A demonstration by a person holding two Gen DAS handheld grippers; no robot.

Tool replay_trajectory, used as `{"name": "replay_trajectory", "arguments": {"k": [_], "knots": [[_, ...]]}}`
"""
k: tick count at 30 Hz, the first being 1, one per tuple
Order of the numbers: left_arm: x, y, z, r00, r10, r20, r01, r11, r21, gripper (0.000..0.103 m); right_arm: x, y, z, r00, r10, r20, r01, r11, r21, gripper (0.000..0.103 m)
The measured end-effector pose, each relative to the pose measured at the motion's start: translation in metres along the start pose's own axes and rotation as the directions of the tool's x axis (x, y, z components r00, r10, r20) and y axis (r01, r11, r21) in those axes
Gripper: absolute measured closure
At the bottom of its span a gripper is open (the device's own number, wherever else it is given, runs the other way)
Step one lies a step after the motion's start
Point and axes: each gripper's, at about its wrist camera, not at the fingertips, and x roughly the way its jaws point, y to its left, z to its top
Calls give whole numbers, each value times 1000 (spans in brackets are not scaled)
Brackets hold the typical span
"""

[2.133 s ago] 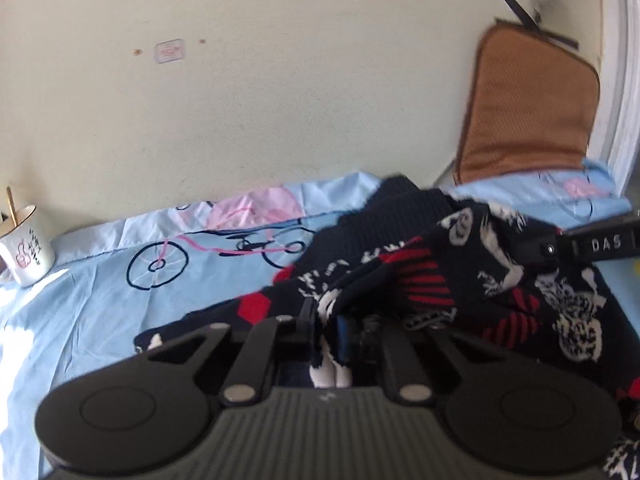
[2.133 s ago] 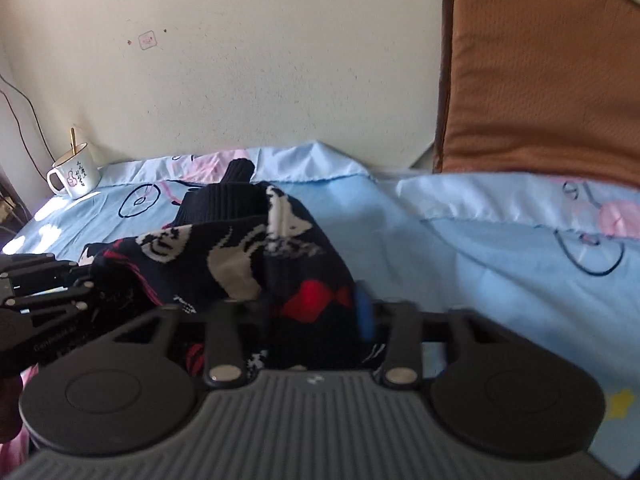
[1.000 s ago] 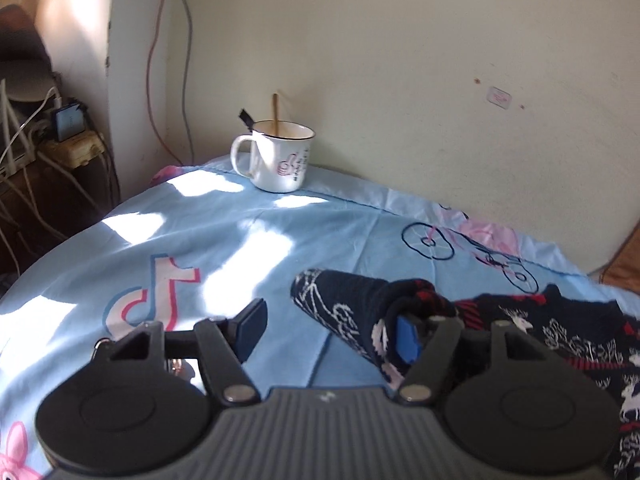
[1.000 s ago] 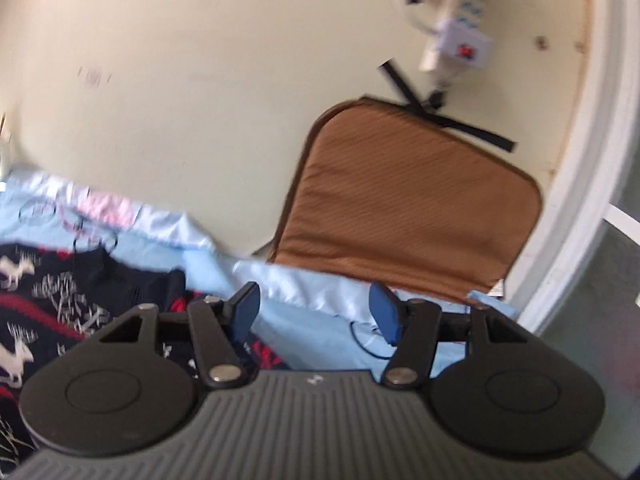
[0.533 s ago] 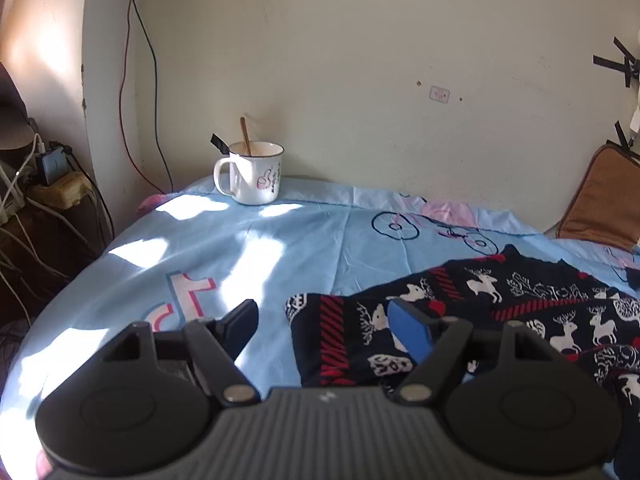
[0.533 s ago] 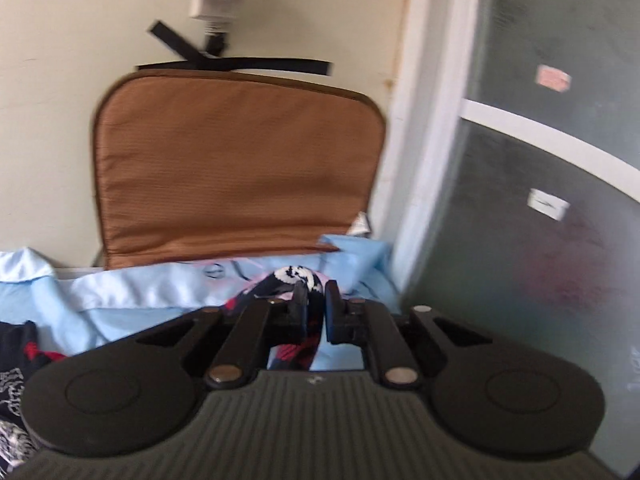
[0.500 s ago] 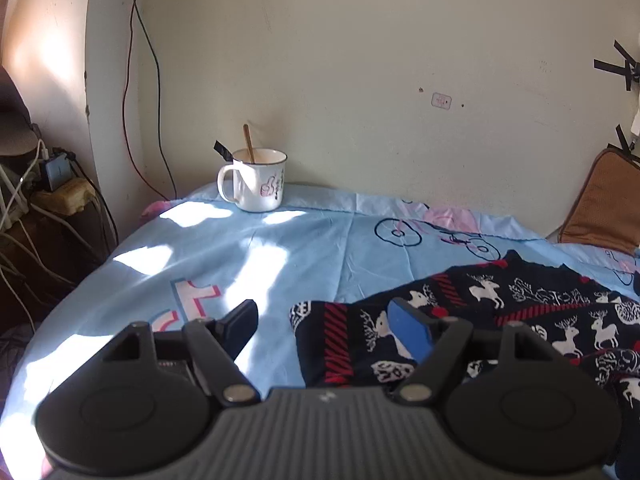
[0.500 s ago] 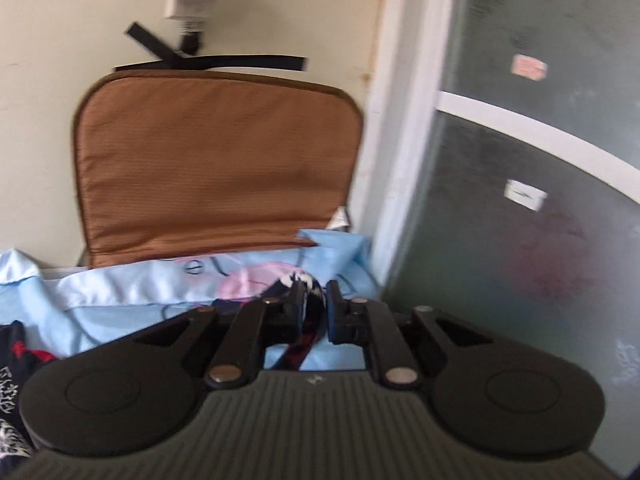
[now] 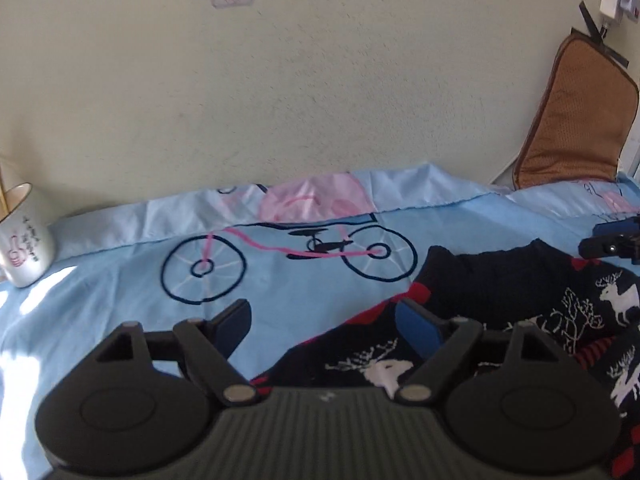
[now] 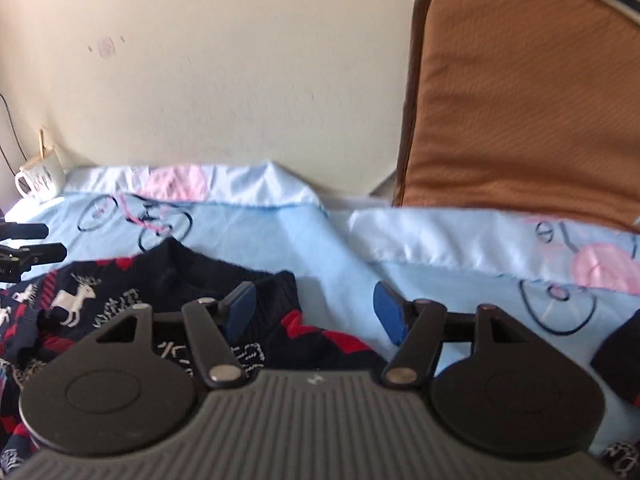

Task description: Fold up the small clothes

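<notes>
A small dark navy sweater (image 9: 516,312) with white reindeer and red stripes lies spread on the blue bicycle-print sheet (image 9: 120,292). My left gripper (image 9: 326,320) is open and empty, low over the sweater's left shoulder edge. In the right wrist view the sweater (image 10: 100,292) lies collar toward the wall. My right gripper (image 10: 316,308) is open and empty above its right shoulder. A dark cuff (image 10: 618,348) lies at the right edge. Each gripper shows at the edge of the other's view: the right one (image 9: 612,244), the left one (image 10: 28,248).
A white mug (image 9: 24,236) with a stick in it stands at the back left by the wall; it also shows in the right wrist view (image 10: 40,178). A brown cushion (image 10: 520,104) leans on the wall at the back right. The cream wall (image 9: 320,80) closes the far side.
The right gripper has let go of the sweater fabric and opened, swinging from the window corner back to the collar. The left gripper, still open, has moved right toward the shoulder.
</notes>
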Motion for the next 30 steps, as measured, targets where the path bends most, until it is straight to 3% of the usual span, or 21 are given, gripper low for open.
{"name": "replay_trajectory", "arguments": {"k": [3, 4, 5, 6, 7, 8, 11, 14, 16, 18, 19, 21, 25, 27, 30], "knots": [[22, -13, -5, 999, -11, -51, 13, 999, 51, 23, 20, 8, -4, 997, 4, -71, -7, 999, -41, 36], [29, -17, -7, 997, -6, -76, 11, 998, 65, 27, 23, 12, -7, 997, 5, -80, -10, 998, -64, 41], [29, -19, -10, 998, -11, -67, 15, 998, 61, 34, 20, 17, -9, 998, 9, -57, -15, 995, -102, 57], [27, -21, -11, 998, -31, -62, 35, 998, 56, 57, 21, 20, -9, 998, 40, -54, -47, 990, -133, 74], [23, -23, -12, 997, -52, -59, 55, 997, 50, 69, 16, 26, -9, 999, 33, -33, -38, 989, -143, 91], [19, -27, -12, 999, -22, -48, 24, 998, 50, 93, 10, 35, -10, 1000, 3, 11, -1, 986, -164, 92], [10, -39, -12, 998, 61, 1, -61, 997, 57, 95, -7, 49, -4, 990, -38, 137, 62, 982, -177, 93], [5, -46, -5, 983, 165, 86, -170, 984, 59, 95, -13, 44, 20, 965, -76, 252, 104, 990, -98, 93], [13, -45, 7, 966, 235, 107, -238, 971, 22, 93, 2, 42, 32, 968, -100, 231, 120, 990, -73, 92], [27, -42, 13, 949, 313, 48, -313, 950, -7, 88, 30, 47, 34, 979, -166, 116, 179, 978, -110, 90], [30, -37, 13, 950, 313, -2, -313, 950, -11, 88, 39, 49, 32, 977, -202, 73, 210, 969, -129, 86], [15, -23, 6, 968, 248, -27, -250, 965, -75, 88, 30, 53, 22, 968, -236, 89, 247, 958, -145, 83], [-55, 5, -23, 989, 142, 49, -133, 978, -162, 85, -44, 45, 0, 975, -106, 194, 118, 992, -54, 81], [-94, 13, -43, 989, 113, 93, -96, 981, -167, 71, -82, 41, -19, 973, -41, 227, 48, 999, -25, 80], [-143, 19, -78, 988, 56, 142, -33, 986, -163, 61, -124, 46, -54, 966, 68, 249, -59, 997, -46, 76]]}}
